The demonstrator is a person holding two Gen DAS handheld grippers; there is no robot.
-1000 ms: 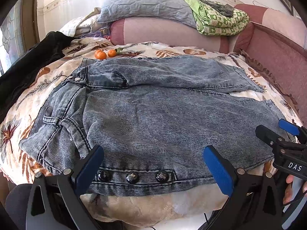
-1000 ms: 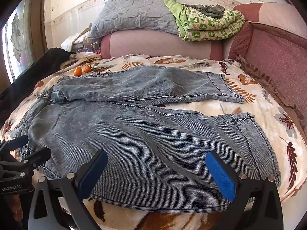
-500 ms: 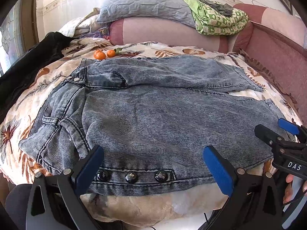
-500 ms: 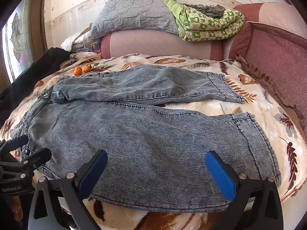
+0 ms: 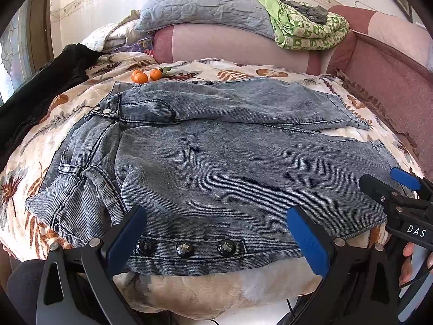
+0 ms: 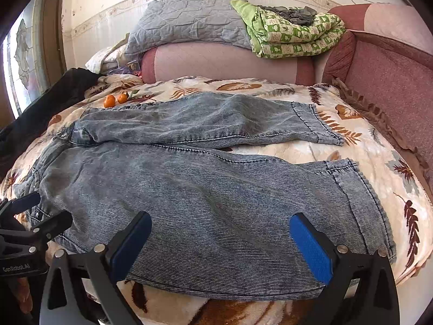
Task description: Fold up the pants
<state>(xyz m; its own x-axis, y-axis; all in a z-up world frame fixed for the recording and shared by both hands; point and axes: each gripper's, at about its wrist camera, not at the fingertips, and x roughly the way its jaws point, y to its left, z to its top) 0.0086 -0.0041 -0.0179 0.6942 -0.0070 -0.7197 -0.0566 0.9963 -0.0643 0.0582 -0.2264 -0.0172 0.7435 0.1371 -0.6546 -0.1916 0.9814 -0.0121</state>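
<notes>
The pants [image 5: 216, 162], faded grey-blue denim, lie spread flat across the bed [image 5: 205, 292], on a leaf-print blanket, waistband toward 9 o'clock and both legs running toward 3 o'clock, the far leg slightly apart from the near one.

The left gripper [image 5: 216, 233] sits level at the bed's near edge, at 6 o'clock in its own view, jaws released and spread wide on either side of the three dark buttons [image 5: 184, 249] on the near hem, grasping nothing. The right gripper [image 6: 219, 243] is posed the same way over the near leg, jaws released and empty; in the left wrist view it shows at 4 o'clock, by the leg cuff.

Two oranges [image 5: 146, 75] rest on the blanket at 11 o'clock, just beyond the waistband. A green patterned quilt [image 6: 295, 35] is heaped on the headboard at 1 o'clock.
</notes>
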